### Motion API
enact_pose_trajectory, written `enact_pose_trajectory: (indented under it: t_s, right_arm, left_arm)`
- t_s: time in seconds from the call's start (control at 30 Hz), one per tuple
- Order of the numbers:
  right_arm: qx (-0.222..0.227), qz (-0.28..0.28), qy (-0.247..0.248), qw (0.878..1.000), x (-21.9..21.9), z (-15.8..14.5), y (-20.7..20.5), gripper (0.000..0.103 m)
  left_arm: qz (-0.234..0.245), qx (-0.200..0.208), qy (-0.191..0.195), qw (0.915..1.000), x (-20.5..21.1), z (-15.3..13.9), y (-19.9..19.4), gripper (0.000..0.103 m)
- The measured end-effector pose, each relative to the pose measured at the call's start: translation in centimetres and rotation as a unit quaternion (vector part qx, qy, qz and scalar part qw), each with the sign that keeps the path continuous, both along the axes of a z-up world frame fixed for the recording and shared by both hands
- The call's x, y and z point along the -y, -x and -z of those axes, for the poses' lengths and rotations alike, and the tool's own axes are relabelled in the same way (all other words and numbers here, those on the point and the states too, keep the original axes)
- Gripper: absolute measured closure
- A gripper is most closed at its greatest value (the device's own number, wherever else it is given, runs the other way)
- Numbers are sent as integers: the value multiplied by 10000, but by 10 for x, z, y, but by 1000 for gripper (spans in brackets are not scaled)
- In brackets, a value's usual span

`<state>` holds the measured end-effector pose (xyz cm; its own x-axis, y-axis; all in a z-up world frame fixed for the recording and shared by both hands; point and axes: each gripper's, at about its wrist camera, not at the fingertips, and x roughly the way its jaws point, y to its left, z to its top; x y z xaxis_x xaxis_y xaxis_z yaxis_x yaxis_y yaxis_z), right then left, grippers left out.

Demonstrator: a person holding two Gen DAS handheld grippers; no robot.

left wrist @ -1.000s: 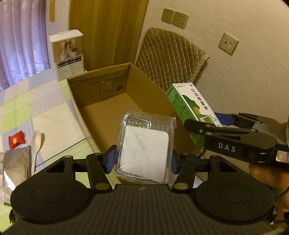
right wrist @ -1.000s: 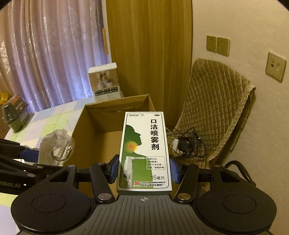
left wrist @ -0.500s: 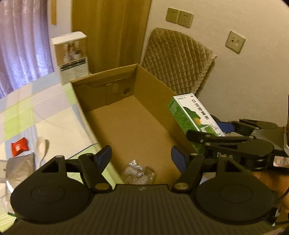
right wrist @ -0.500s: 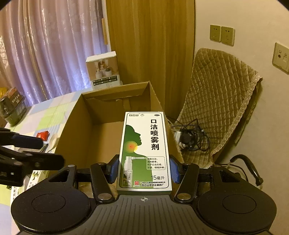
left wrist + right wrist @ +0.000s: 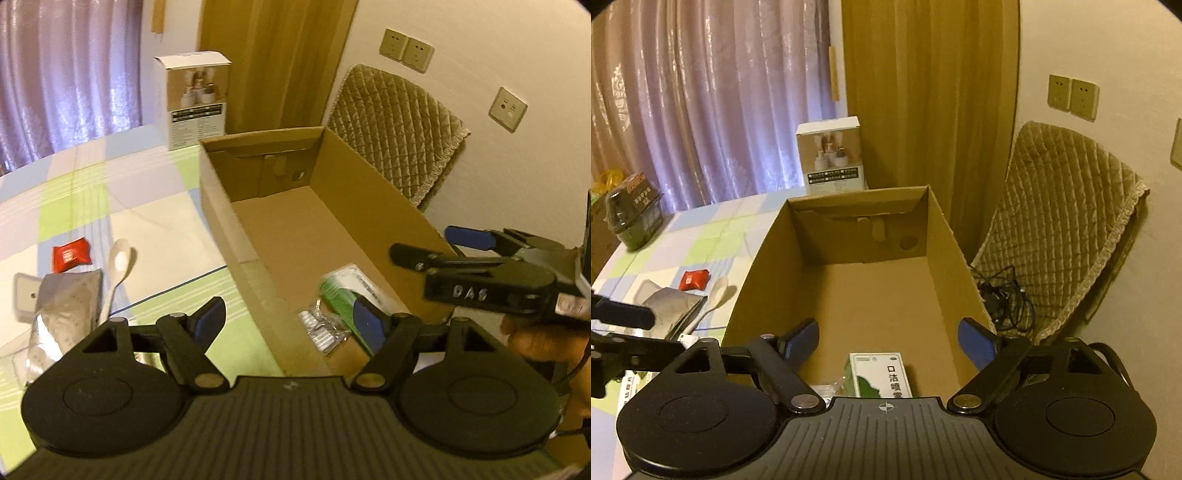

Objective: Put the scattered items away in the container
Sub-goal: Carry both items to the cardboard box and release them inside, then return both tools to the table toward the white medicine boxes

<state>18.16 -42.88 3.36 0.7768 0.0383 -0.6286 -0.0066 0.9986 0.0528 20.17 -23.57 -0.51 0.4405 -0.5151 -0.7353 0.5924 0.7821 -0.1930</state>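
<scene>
Both grippers hang open and empty over the cardboard box [image 5: 849, 295]; the green spray carton [image 5: 882, 376] lies inside, at lower centre. The remaining items, the red packet [image 5: 70, 254], white spoon [image 5: 118, 269] and what looks like a foil pouch [image 5: 62, 321], lie on the worktop at left, nearer the left gripper [image 5: 288, 325] than the right gripper [image 5: 888, 339].

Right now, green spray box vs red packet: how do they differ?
The green spray box lies inside the cardboard box, already tidied; the red packet is still out on the tablecloth. The spray box is a rigid carton and looks larger; the packet is a soft pouch. Neither is gripped.
</scene>
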Motion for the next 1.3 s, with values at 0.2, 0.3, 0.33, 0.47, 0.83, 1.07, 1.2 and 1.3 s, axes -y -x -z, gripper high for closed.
enact_pose_trajectory:
  t_s: [0.2,0.3,0.33,0.47,0.83,1.07,1.2,1.3]
  right_arm:
    - [72,66,-72,9999,-3,-8,22,15]
    - [142,116,-147,9997,-8,-14,37,15]
    - [160,120,-181,9996,-11,-17,42,15]
    - [292,20,-257,9992,-31,-30,60,15]
    - [340,-942,-318,9945,-114,-41,106,15]
    - [80,-1433,-326,9891,-156,-30,117,15]
    - [12,-1565,-344,9871,-167,-25,119,15]
    - [-82,-1603,-369,9863,-172,-21,117,15]
  left_arm:
    - [-257,58,-58,9996,-29,-1,14,23]
    - [-420,47,-91,9991,-46,0,25,20]
    - [-481,35,-98,9988,-53,1,29,18]
    - [-644,40,-145,9978,-81,0,49,11]
    - [-1500,5,-502,9874,-182,-1,100,1]
    - [-1971,-142,-566,9786,-227,4,115,1]
    - [-2016,-126,-572,9777,-233,6,122,1]
    - [-2004,-114,-558,9781,-231,8,123,1]
